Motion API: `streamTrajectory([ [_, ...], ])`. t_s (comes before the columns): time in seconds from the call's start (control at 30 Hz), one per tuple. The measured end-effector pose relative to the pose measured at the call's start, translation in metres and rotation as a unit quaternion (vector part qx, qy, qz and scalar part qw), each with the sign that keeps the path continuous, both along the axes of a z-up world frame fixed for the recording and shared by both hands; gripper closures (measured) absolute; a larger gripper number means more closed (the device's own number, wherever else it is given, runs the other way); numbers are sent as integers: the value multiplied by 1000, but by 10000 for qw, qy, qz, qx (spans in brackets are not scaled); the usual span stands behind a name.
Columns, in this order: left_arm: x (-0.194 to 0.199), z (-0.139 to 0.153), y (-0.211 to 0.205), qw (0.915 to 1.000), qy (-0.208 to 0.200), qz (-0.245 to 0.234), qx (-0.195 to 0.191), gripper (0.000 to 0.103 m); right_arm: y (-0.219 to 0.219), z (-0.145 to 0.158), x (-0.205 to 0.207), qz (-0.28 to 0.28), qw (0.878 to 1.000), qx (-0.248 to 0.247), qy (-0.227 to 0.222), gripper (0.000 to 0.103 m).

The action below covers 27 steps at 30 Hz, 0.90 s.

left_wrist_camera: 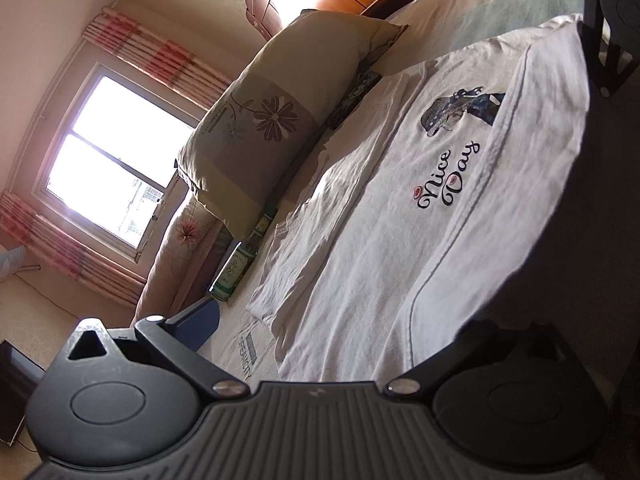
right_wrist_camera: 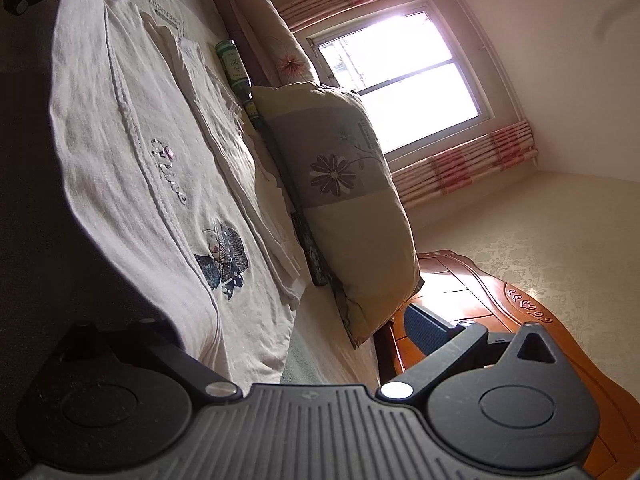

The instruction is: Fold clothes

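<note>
In the left wrist view, a bright window (left_wrist_camera: 108,156) with pink striped curtains (left_wrist_camera: 156,56) fills the upper left. Right of it, a beige pillow with a brown flower print (left_wrist_camera: 256,120) leans upright on the bed (left_wrist_camera: 460,12), with a green glass bottle (left_wrist_camera: 240,258) lying below it. The white T-shirt printed "Nice Day" (left_wrist_camera: 400,216) spreads across the centre and right of the frame, its near edge lifted. The left gripper (left_wrist_camera: 336,344) has one blue finger (left_wrist_camera: 200,324) in sight at lower left; the other is hidden under the shirt's edge, so its grip cannot be told.

In the right wrist view, the shirt (right_wrist_camera: 132,152) covers the left, the pillow (right_wrist_camera: 344,200) the centre, the window (right_wrist_camera: 404,80) the upper right. The right gripper (right_wrist_camera: 280,344) likewise shows one blue finger (right_wrist_camera: 424,328); its hold cannot be told.
</note>
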<state>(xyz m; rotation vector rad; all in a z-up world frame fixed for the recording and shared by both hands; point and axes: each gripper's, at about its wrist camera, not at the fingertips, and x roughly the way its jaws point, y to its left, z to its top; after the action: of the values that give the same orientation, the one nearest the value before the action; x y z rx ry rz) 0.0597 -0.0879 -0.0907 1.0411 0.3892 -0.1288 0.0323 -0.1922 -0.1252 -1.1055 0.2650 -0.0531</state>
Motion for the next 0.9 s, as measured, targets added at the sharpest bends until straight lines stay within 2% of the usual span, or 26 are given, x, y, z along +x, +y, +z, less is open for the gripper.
streamTrajectory([
  [0.3,39,17,7,9985,-307,-392,233,0,4,12,39,-114,9997,-130,-199,0],
  [0.57,95,27,21,9979,-453,-465,87,0,8,28,101,-221,9989,-133,-388,0],
  [0.9,173,32,40,9983,-379,-400,-174,0,8,36,182,-286,9986,-73,-445,0],
])
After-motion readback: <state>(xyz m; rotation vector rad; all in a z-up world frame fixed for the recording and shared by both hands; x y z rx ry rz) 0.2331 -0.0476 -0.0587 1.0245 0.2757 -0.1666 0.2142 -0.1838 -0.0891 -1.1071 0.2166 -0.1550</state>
